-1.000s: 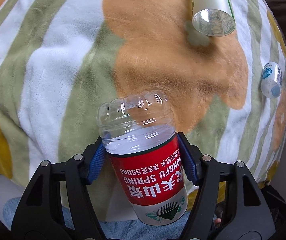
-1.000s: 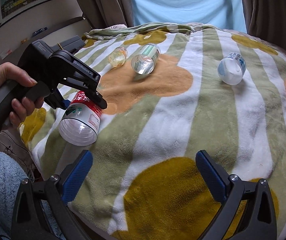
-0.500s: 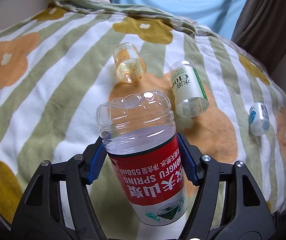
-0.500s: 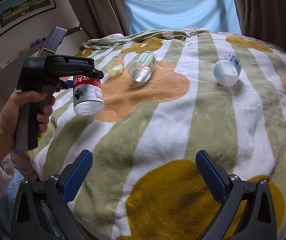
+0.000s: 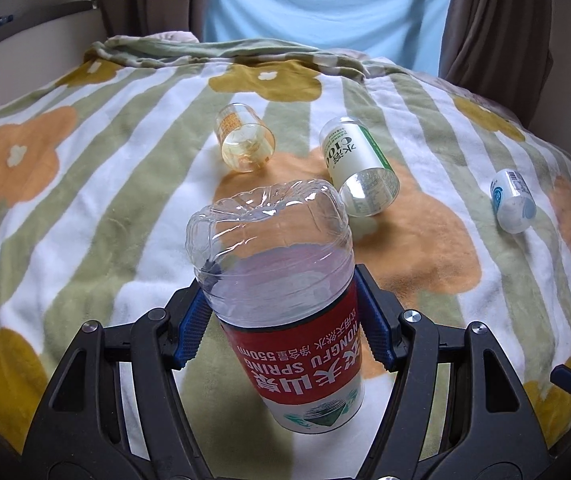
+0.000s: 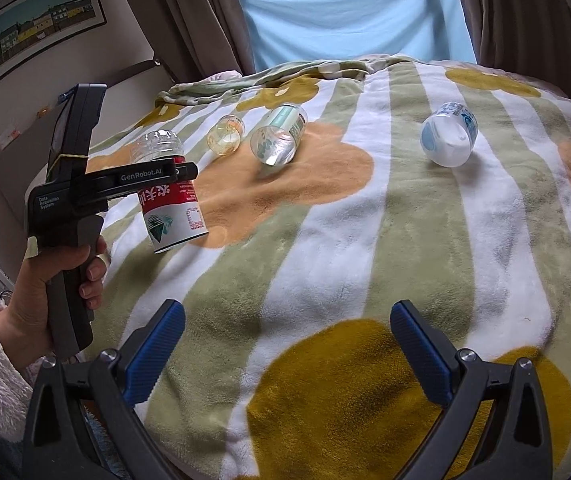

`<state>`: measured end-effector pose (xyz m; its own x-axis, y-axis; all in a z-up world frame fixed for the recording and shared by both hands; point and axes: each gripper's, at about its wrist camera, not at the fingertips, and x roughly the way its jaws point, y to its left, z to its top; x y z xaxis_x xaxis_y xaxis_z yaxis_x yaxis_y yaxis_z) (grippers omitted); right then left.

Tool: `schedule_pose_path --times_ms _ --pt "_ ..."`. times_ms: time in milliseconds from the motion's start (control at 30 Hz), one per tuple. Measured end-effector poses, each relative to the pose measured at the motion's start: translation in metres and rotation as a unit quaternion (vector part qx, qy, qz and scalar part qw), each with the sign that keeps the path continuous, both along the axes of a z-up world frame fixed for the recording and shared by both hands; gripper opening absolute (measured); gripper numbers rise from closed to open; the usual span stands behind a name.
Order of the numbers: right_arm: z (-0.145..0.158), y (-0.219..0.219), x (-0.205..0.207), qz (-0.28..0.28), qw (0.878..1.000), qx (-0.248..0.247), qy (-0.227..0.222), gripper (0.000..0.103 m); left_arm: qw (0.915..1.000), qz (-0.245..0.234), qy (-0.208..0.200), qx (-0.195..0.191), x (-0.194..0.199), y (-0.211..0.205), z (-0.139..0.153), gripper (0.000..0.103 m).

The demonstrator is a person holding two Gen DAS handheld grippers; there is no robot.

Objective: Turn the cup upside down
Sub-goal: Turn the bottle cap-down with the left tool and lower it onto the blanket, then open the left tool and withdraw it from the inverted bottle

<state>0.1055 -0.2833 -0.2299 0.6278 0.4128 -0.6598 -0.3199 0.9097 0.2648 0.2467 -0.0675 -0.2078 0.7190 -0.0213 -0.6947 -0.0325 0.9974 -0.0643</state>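
Observation:
A clear plastic cup with a red label [image 5: 285,312] [image 6: 171,200], cut from a bottle, is held upside down, its closed base up and its open rim down. My left gripper [image 5: 285,320] [image 6: 181,170] is shut on its middle, blue pads pressing both sides. In the right wrist view the cup hangs slightly tilted just above the blanket [image 6: 365,240] at the left. My right gripper [image 6: 285,356] stands open near the front of the bed with nothing between its fingers.
Three more cups lie on their sides on the flowered, striped blanket: a yellowish one [image 5: 245,140] [image 6: 225,136], a green-labelled one [image 5: 359,168] [image 6: 279,136] and a blue-and-white one [image 5: 513,200] [image 6: 449,136]. A hand [image 6: 57,280] grips the left handle. Curtains and a window stand behind.
The left gripper swung up from pointing down at the blanket to level, turning the cup base-up, open end down, and moved slightly inward over the bed. The right gripper stayed open and still.

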Motion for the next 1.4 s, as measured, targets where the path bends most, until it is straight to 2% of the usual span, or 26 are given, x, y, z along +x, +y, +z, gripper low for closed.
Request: schedule_pose_path --times_ms 133,533,600,633,667,767,867,1200,1400 --pt "-0.001 -0.001 0.001 -0.002 1.0 0.005 0.001 0.103 0.9998 -0.015 0.008 -0.005 -0.012 -0.001 0.002 0.061" --pt "0.002 -0.005 -0.004 -0.005 1.0 0.017 -0.004 0.103 0.9982 -0.049 0.008 0.035 -0.038 -0.02 0.005 0.06" --pt "0.003 -0.004 -0.005 -0.004 1.0 0.013 -0.006 0.103 0.9976 -0.057 0.008 0.039 -0.038 -0.022 0.006 0.068" --pt "0.003 -0.003 -0.005 -0.003 1.0 0.012 -0.007 0.103 0.9974 -0.058 0.011 0.041 -0.039 -0.023 0.006 0.09" --pt "0.003 -0.002 -0.005 -0.002 1.0 0.011 -0.008 0.103 0.9975 -0.054 0.007 0.046 -0.04 -0.024 0.007 0.102" --pt "0.003 -0.001 -0.005 0.0 1.0 0.007 -0.008 0.103 0.9969 -0.055 -0.016 0.053 -0.045 -0.024 0.014 0.103" --pt "0.003 0.0 -0.004 0.001 1.0 0.005 -0.008 0.103 0.9961 -0.058 -0.012 0.066 -0.045 -0.026 0.016 0.103" --pt "0.003 0.003 -0.006 0.0 1.0 -0.008 -0.015 0.103 0.9972 -0.059 -0.011 0.044 -0.054 -0.015 0.024 0.103" --pt "0.014 0.005 -0.01 -0.003 0.999 -0.019 -0.026 0.103 0.9961 -0.067 -0.031 0.049 -0.081 0.001 0.05 0.103"
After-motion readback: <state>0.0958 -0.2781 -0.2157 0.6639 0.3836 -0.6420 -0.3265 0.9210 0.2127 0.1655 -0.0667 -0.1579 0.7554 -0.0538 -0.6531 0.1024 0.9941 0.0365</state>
